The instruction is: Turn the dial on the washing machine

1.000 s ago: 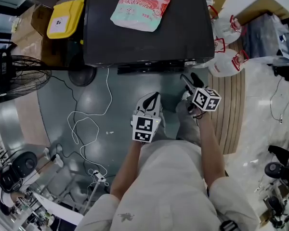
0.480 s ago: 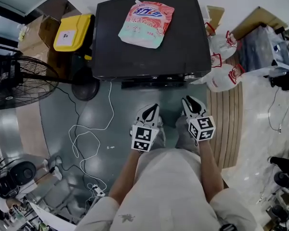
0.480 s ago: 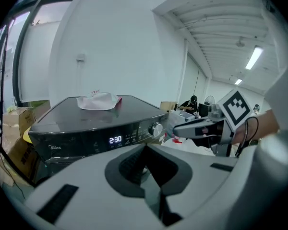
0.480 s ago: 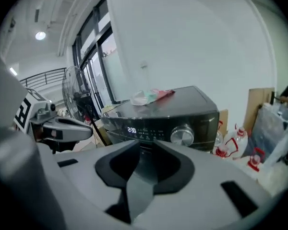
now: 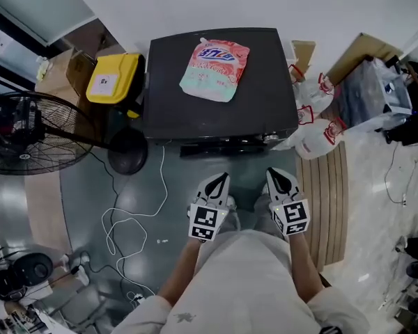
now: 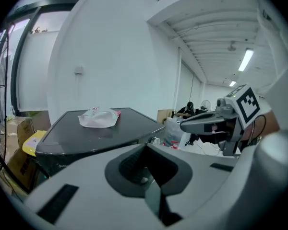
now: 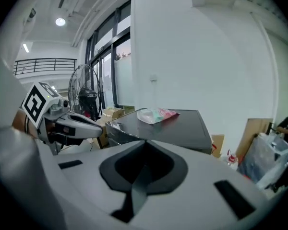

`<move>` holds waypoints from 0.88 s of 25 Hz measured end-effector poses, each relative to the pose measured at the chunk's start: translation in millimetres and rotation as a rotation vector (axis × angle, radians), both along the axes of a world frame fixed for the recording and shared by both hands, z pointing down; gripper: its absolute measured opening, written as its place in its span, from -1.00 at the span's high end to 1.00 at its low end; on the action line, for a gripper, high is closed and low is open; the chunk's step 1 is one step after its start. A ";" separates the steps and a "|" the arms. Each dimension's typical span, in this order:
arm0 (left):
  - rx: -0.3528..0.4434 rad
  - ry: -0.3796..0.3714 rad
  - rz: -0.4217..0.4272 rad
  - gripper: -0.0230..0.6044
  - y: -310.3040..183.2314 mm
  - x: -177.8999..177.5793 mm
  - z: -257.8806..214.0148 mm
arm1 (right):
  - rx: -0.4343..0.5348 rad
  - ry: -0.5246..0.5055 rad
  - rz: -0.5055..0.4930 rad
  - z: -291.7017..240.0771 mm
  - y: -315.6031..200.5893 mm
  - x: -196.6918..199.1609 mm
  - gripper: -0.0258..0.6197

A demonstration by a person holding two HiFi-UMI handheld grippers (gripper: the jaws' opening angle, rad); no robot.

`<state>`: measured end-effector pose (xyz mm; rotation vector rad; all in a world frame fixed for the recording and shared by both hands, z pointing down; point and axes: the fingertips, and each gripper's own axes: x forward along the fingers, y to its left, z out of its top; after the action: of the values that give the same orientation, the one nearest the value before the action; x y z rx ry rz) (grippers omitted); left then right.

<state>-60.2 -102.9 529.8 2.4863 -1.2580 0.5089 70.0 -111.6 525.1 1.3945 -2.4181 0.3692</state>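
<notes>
Washing machine sits against the wall, straight ahead of me, dark lid up. I can't pick out the dial from the head view. A pink-green detergent pouch lies flat on the lid. Left gripper and right gripper are side by side just short of the machine's front, touching nothing. Both have their jaws pressed together, nothing between. Yellow bin is just left of the machine, fan further left, white bags to the right.

Legible text: none | pouch, 12 o'clock: blue print, unreadable | yellow bin, 10 o'clock: white label, illegible | left gripper, right gripper, 6 o'clock: square code markers only
</notes>
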 end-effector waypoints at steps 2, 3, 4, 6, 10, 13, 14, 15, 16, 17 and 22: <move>0.016 0.009 0.002 0.89 -1.1 -2.4 -8.9 | 0.018 0.015 -0.010 -7.8 1.7 -6.6 0.90; 0.024 0.013 0.004 0.89 -1.8 -3.4 -12.7 | 0.023 0.018 -0.012 -10.8 2.1 -9.7 0.90; 0.031 0.016 0.007 0.89 -2.3 -4.3 -16.2 | 0.027 0.020 -0.013 -13.4 2.4 -12.3 0.90; 0.044 0.020 0.012 0.89 -2.5 -6.3 -22.0 | 0.036 0.020 -0.009 -18.7 3.0 -16.9 0.90; 0.064 0.028 0.018 0.89 -4.3 -11.4 -31.0 | 0.061 0.020 0.001 -30.2 1.1 -24.0 0.90; 0.080 0.032 0.025 0.89 -5.5 -13.7 -36.3 | 0.073 0.022 0.012 -35.1 -0.4 -26.3 0.90; 0.085 0.033 0.028 0.89 -6.0 -14.0 -37.6 | 0.076 0.021 0.016 -36.0 -0.8 -26.7 0.90; 0.089 0.034 0.032 0.89 -6.4 -14.1 -38.6 | 0.080 0.021 0.021 -37.0 -1.2 -27.0 0.90; 0.093 0.036 0.036 0.89 -6.7 -14.2 -39.5 | 0.084 0.021 0.025 -38.1 -1.4 -27.4 0.90; 0.095 0.038 0.039 0.89 -6.8 -14.4 -40.3 | 0.087 0.022 0.030 -39.6 -1.5 -28.1 0.90; 0.107 0.050 0.047 0.89 -9.1 -15.2 -43.1 | 0.096 0.035 0.038 -42.6 -2.3 -32.4 0.90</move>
<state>-75.5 -112.0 486.7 2.6055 -1.2418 0.3980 37.6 -113.9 482.5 1.4764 -2.4125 0.2378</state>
